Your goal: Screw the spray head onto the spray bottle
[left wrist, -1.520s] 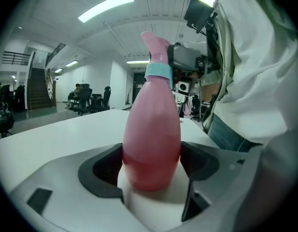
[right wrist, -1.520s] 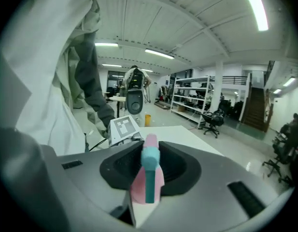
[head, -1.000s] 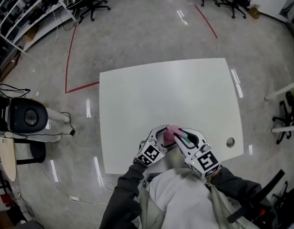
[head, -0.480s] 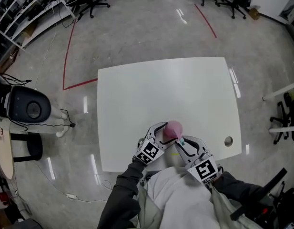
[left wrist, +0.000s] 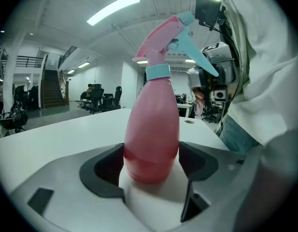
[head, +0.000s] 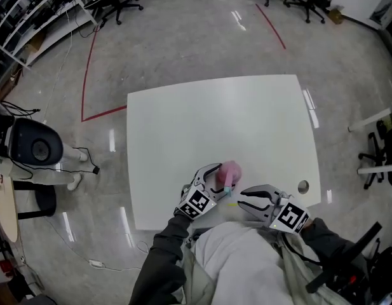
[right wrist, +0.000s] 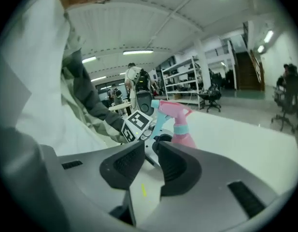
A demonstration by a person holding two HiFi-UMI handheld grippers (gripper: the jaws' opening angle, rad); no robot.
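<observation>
While clamped upright, pink spray bottle (left wrist: 151, 129), teal-triggered spray head (left wrist: 170, 37) seated.

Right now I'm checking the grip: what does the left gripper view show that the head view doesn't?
Only the left gripper view: the left gripper pressing both sides of the pink spray bottle, and the blue collar seated on its neck. Only the head view: the whole white table and the red line on the floor. Both: the bottle upright with its spray head on.
</observation>
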